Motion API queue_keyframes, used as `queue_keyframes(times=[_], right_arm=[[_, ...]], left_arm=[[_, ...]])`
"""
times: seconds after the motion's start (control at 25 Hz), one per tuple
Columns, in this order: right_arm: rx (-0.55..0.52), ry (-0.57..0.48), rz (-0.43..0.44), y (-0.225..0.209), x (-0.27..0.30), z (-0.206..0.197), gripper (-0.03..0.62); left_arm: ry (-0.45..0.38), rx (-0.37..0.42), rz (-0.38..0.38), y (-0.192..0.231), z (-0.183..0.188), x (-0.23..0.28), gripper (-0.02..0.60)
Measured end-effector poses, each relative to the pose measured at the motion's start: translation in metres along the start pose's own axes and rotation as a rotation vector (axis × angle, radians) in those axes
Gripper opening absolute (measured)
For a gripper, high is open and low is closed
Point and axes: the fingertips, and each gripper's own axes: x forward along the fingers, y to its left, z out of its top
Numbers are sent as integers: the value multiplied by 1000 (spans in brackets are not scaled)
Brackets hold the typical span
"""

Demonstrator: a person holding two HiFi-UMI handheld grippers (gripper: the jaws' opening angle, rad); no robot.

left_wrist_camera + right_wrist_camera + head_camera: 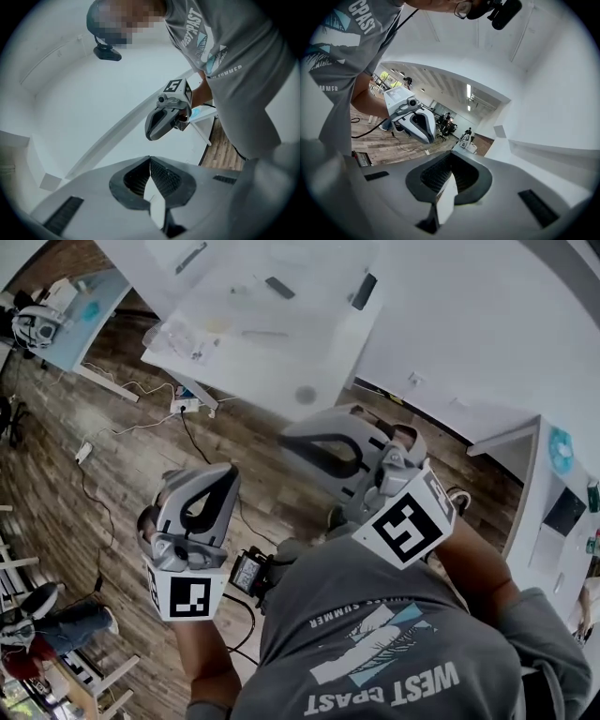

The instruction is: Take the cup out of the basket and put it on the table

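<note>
You hold 2 grippers out before your gray shirt (394, 671), above a wooden floor (112, 484) and near a white table (281, 352). The left gripper (150, 160) has its jaws pressed together on nothing. The right gripper (451, 158) is likewise closed and empty. No view shows the cup.

A brown wood-plank floor (56, 446) fills the left side, crossed by a thin black cable (194, 442) that runs from a white power strip (185, 406) toward the near side. At the far left stands a light-blue desk (98, 296). At the near left lie a person's legs in blue jeans (70, 622). A grey printed T-shirt (375, 634) fills the near right.
</note>
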Motion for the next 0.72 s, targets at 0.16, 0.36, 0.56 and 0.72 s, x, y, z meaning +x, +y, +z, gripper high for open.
queue_keyframes(times=[0.16,0.36,0.56,0.72], right_arm=[[16,-20,9,-15,0,-13,12],[49,-14,23,-24,15,-29,12],[62,11,2,-41,35,-36,12],[51,24,-35,-58,55,-37,12]], left_arm=[[26,-6,-2,2,-1,16,9],[45,-17,-16,14,-16,28,9],[6,-11,-21,38,-33,42,9],[-22,2,-40,60,-49,49,9]])
